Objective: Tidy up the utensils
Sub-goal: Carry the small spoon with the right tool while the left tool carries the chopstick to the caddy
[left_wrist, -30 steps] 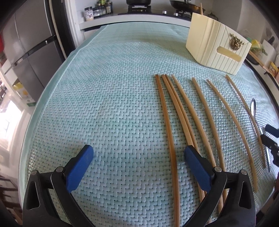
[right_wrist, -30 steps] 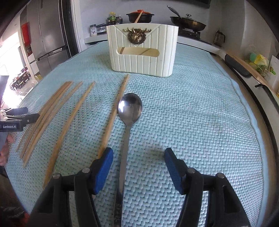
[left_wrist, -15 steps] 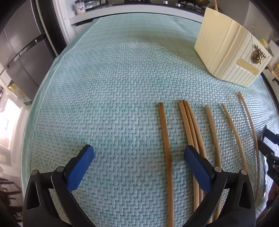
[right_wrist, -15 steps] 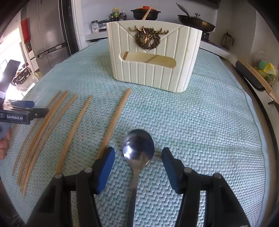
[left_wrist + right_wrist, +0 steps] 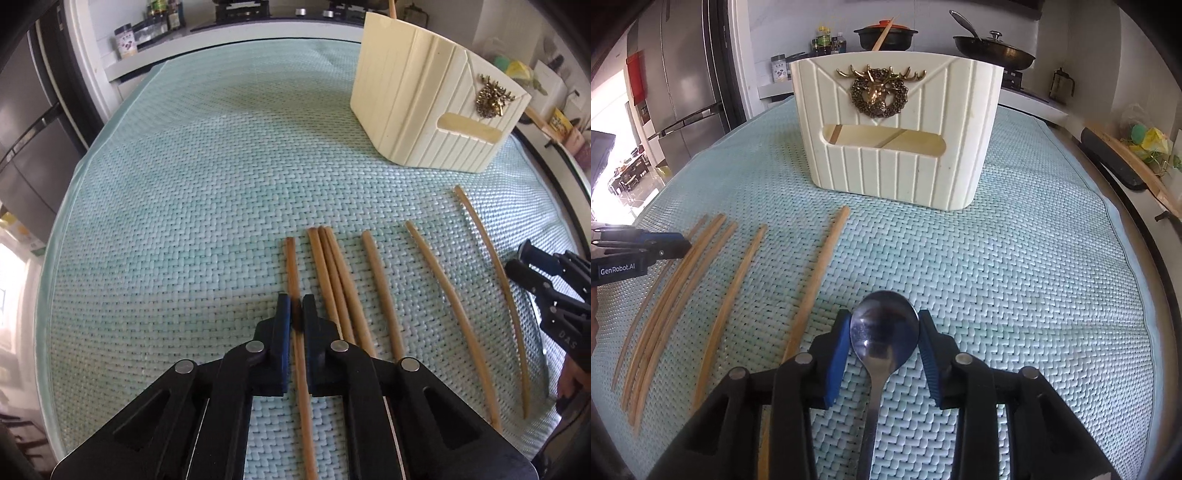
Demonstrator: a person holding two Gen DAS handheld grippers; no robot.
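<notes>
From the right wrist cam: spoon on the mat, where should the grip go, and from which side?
Grip the spoon across the bowl edges, from above: it lies flat, bowl up, handle running back under the right gripper. Its jaws are closing, pads at the bowl's two sides.

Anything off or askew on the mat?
Nothing damaged or spilled. Loose chopsticks lie fanned on the mat, two crossing, not in the holder, which already has one. Spoon lies flat.

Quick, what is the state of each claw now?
Left claw: closed on the leftmost chopstick.
Right claw: closing around the spoon bowl; firm contact cannot be told.
</notes>
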